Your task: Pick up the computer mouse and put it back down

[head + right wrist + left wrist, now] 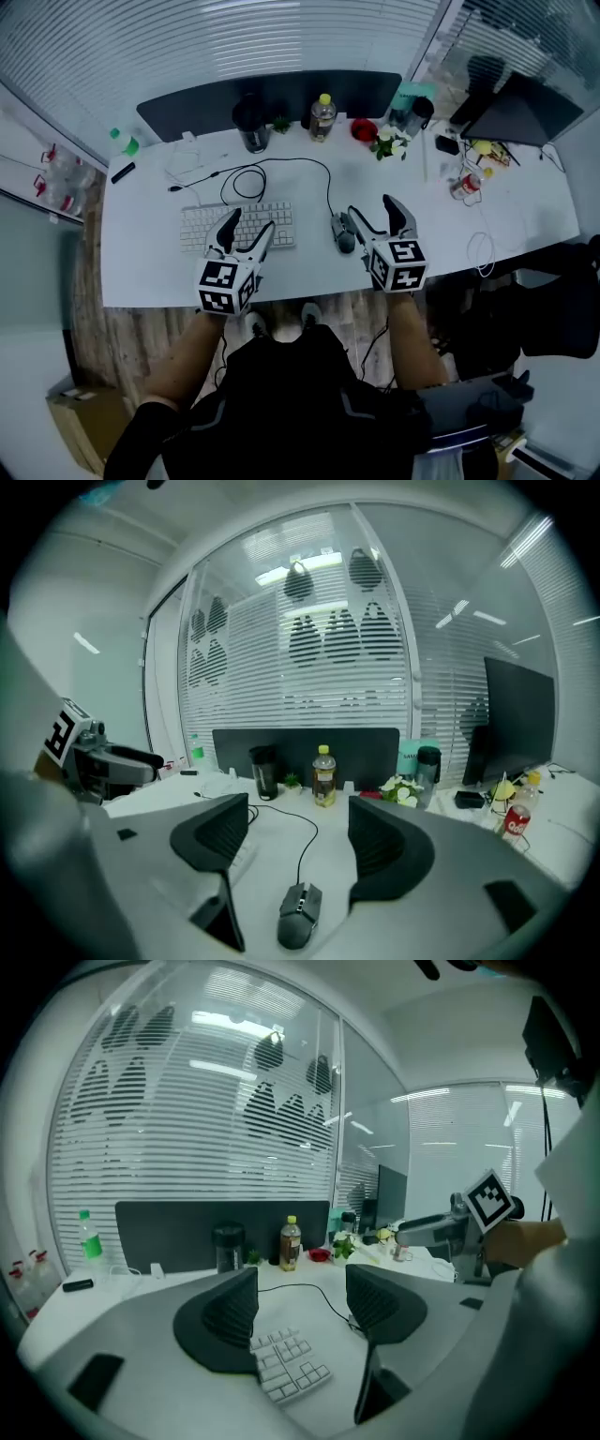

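The long white bench carries a flat white keyboard. Over it hovers the left hand-held gripper, jaws apart and empty. The right hand-held gripper is likewise released. The dark grey wired computer mouse lies on the bench, low between its spread jaws.

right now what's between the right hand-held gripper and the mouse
Nothing: the right gripper view shows bare desk between the mouse and the open right hand-held gripper.
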The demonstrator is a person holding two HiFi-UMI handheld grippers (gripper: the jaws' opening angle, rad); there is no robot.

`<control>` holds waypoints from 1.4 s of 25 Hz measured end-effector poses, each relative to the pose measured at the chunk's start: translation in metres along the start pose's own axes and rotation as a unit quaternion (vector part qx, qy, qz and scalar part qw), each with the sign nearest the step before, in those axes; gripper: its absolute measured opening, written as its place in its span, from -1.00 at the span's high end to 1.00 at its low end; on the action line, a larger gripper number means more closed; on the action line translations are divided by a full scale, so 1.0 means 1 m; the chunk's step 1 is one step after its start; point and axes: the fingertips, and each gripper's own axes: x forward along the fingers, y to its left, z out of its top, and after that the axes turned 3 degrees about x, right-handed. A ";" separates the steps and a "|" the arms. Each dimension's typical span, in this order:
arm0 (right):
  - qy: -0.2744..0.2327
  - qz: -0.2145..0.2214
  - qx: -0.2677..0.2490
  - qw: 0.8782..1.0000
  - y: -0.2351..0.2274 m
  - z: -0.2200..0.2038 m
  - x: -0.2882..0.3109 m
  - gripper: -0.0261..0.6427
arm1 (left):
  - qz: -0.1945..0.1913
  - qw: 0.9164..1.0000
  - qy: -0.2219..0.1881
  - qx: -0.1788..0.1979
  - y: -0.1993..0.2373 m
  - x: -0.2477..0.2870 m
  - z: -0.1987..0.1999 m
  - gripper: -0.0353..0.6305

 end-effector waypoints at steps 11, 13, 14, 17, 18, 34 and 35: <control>0.092 0.039 0.034 0.994 -0.019 -0.104 0.057 -0.08 | 0.018 0.995 0.088 -0.037 -0.020 0.058 -0.094 -0.01; 0.102 0.044 0.029 0.993 -0.017 -0.118 0.066 -0.10 | 0.015 0.994 0.102 -0.036 -0.024 0.063 -0.110 -0.01; 0.106 0.047 0.028 0.993 -0.015 -0.125 0.069 -0.11 | 0.015 0.993 0.108 -0.038 -0.025 0.066 -0.116 -0.01; 0.127 0.049 0.029 0.990 -0.011 -0.150 0.077 -0.11 | 0.016 0.991 0.126 -0.046 -0.028 0.072 -0.135 -0.01; 0.136 0.049 0.028 0.989 -0.010 -0.158 0.080 -0.11 | 0.016 0.990 0.132 -0.047 -0.029 0.074 -0.140 -0.01; 0.205 0.017 0.019 0.978 -0.005 -0.230 0.097 -0.06 | -0.003 0.983 0.171 -0.064 -0.042 0.092 -0.180 -0.01; 0.205 0.013 0.015 0.979 -0.006 -0.231 0.097 -0.02 | -0.003 0.983 0.169 -0.065 -0.042 0.091 -0.180 -0.01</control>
